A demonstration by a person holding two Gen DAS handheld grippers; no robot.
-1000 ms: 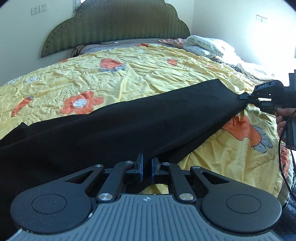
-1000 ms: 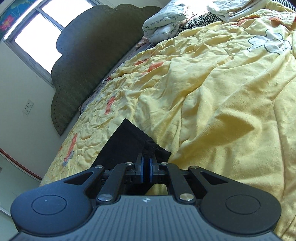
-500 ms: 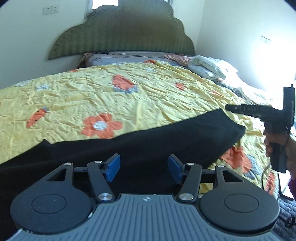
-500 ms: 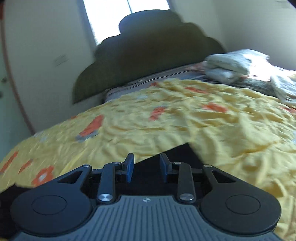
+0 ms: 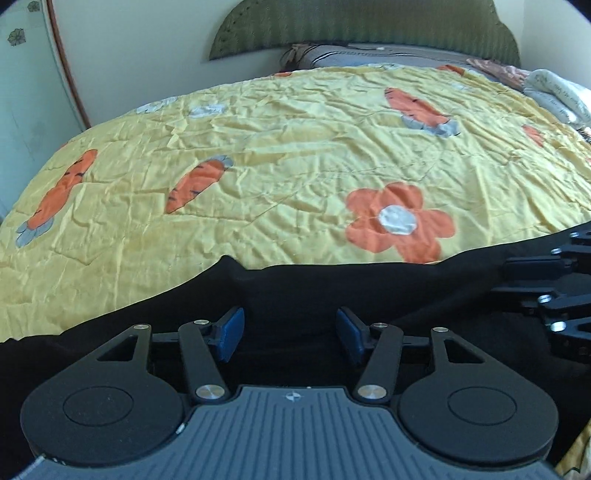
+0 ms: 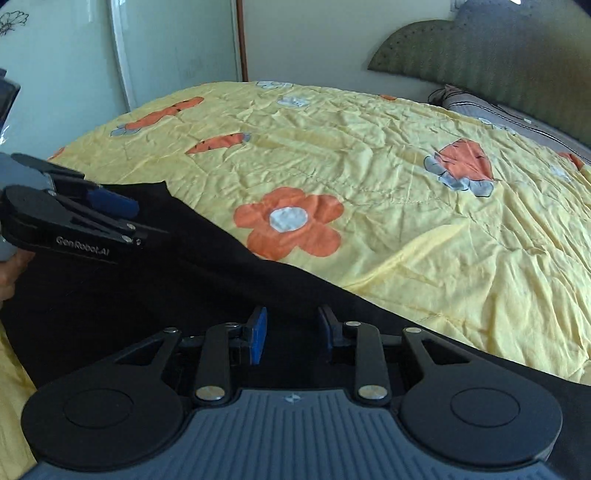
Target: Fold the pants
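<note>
Since both grippers hover with their blue pads parted and nothing pinched between them, the black pants [image 5: 332,295] lie free on the bed, spread as a long dark band along the near edge of the quilt [image 5: 295,177]. Nearest in the left wrist view, the left gripper [image 5: 290,332] hangs low over the cloth, its jaws standing wide and released, which suits a hand choosing its next hold rather than carrying anything. The right gripper [image 6: 290,338] is likewise let go, its jaws apart by a narrower gap above the same fabric, and the two tools sit close together, each showing at the edge of the other's view. That closeness suggests both hands are gathering at one end for the next fold, though which edge they mean to take cannot be told. The pants look soft, matte and fairly smooth, with one raised corner where the outline humps against the quilt. Beyond them the quilt is thin, crinkled yellow cotton, printed with orange flowers and carrots. Farthest off, a grey pillow [image 5: 369,55] rests against a scalloped, padded green headboard [image 5: 362,26].
</note>
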